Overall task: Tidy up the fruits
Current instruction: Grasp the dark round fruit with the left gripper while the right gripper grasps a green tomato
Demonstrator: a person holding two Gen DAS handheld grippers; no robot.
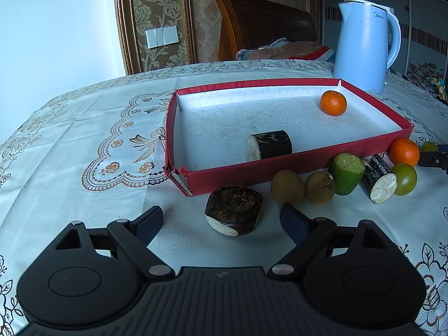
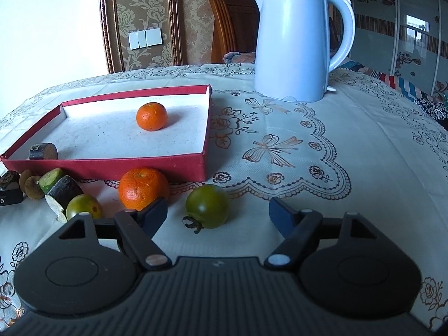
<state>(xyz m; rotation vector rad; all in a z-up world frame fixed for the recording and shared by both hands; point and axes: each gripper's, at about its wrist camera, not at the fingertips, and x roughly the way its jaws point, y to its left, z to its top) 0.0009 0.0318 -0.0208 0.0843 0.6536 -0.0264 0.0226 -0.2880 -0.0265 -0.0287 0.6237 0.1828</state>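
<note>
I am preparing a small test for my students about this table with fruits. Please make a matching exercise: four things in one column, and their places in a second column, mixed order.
Things:
1. Round orange mandarin
2. Light blue plastic electric kettle
3. Green round tomato with a stem
4. Dark brown water chestnut with a white base

Places:
A. between the right gripper's open jaws
B. inside the red cardboard tray
C. between the left gripper's open jaws
D. behind the tray, on the tablecloth

Pairs: 1-B, 2-D, 3-A, 4-C
</note>
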